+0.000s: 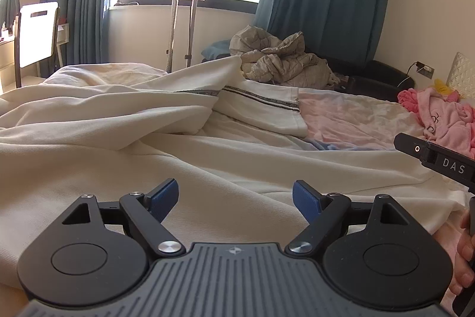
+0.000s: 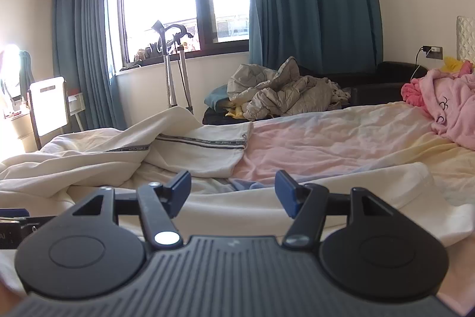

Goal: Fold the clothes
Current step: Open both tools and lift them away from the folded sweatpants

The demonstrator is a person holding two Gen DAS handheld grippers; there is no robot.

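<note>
One cream garment (image 1: 124, 156), one pink robe (image 2: 451, 106), two curtains (image 2: 311, 5).

Pink robe (image 2: 451, 109) far right; rest open.

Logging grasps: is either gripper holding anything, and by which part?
Nothing is held. The left gripper and right gripper are both open above the cream garment.

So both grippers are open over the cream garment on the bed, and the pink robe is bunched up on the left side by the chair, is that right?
Not quite. The pink robe is bunched on the right side, near the headboard, not by the chair; the right wrist view shows it. The left gripper and right gripper are open over the cream garment.
</note>
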